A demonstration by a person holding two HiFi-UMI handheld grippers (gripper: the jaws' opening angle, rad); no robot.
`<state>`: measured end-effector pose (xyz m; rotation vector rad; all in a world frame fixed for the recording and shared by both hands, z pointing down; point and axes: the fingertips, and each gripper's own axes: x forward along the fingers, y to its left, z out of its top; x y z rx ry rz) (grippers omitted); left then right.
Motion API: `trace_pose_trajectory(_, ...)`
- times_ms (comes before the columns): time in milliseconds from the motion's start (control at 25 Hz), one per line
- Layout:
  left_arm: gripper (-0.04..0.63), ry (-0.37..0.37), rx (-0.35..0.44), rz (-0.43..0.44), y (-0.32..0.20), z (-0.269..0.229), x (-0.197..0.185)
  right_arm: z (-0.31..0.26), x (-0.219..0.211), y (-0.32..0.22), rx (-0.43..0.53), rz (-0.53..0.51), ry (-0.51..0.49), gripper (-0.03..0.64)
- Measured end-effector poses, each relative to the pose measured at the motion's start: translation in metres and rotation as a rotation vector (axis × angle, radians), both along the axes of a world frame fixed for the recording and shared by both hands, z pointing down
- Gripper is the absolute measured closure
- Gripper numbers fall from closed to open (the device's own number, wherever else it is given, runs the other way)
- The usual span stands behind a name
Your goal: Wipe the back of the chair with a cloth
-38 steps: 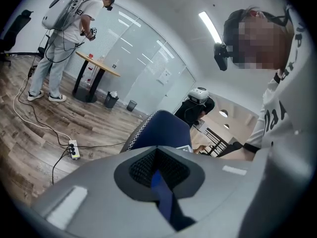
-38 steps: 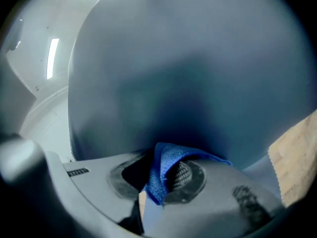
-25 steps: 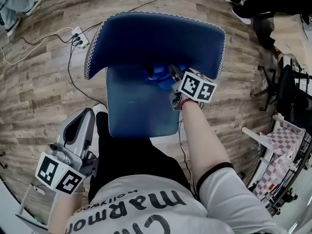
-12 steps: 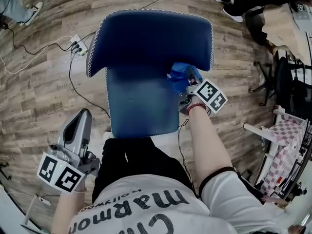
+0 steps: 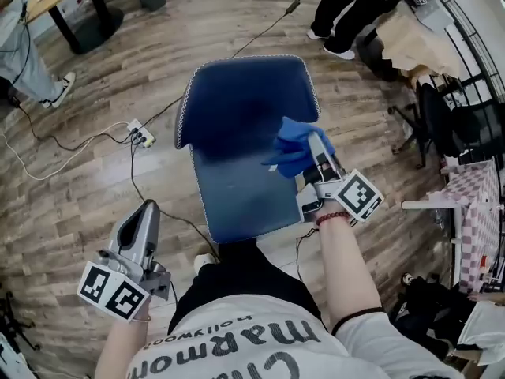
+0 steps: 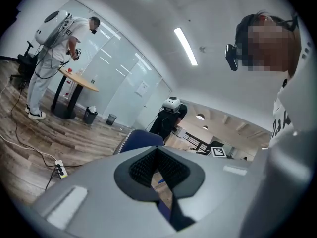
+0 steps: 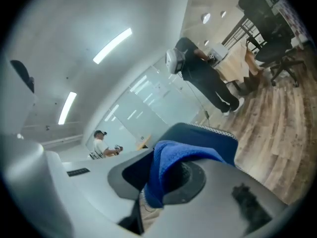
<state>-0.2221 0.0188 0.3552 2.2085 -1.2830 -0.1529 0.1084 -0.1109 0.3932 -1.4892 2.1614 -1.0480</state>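
Right gripper (image 5: 318,150): clenched on the blue cloth (image 5: 293,150). In the right gripper view the cloth (image 7: 171,160) is pinched between the pads and bunches up over the jaw tips. I judge the loose wad ahead of the tips serves as the wiping face, so that the jaws stay off the upholstery.

Blue chair (image 5: 237,188): directly ahead of the right gripper's tips and off to their left. The cloth hangs over its right edge, where the paler near panel meets the darker part with white stitching. I take the paler panel to be the rear of the back. Whether the cloth is pressed on or just clear of it, I can't tell from above.

Left gripper (image 5: 144,213): jaws drawn together on nothing. It hangs low at my left side, the chair well off to its right. It seems parked there to keep out of the wiping arm's way.

Judgement: wiping under way. The wide middle of the panel, to the left of the right gripper, lies open to the next strokes.

Power strip (image 5: 142,137) and cables on the wood floor ahead of the left gripper. A trip risk if I step round.
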Motion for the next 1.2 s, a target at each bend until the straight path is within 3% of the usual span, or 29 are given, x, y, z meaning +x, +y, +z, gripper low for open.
trace_pose_trajectory(160, 0.588, -0.019, 0.058, 0.029, 0.038, -0.029, -0.017, -0.095, -0.018, 0.060, 0.171, -0.023, 0.019, 0.554)
trace_pose_trajectory(400, 0.588, -0.007, 0.142, 0.104, 0.076, -0.075, 0.000, -0.187, -0.027, 0.150, 0.329, -0.063, 0.018, 0.554)
trace_pose_trajectory(640, 0.589, 0.067, 0.241, 0.174, 0.098, -0.133, 0.069, -0.210, -0.015, 0.217, 0.326, -0.136, 0.131, 0.554)
trace_pose_trajectory(840, 0.589, 0.090, 0.315, 0.173, 0.112, -0.163, 0.124, -0.212, 0.003, 0.249, 0.338, -0.204, 0.174, 0.555)
trace_pose_trajectory(1000, 0.589, 0.095, 0.320, 0.179, 0.128, -0.170, 0.161, -0.208, 0.033, 0.263, 0.331, -0.203, 0.096, 0.554)
trace_pose_trajectory(1200, 0.589, 0.057, 0.310, 0.190, 0.138, -0.164, 0.184, -0.194, 0.073, 0.265, 0.291, -0.163, 0.154, 0.555)
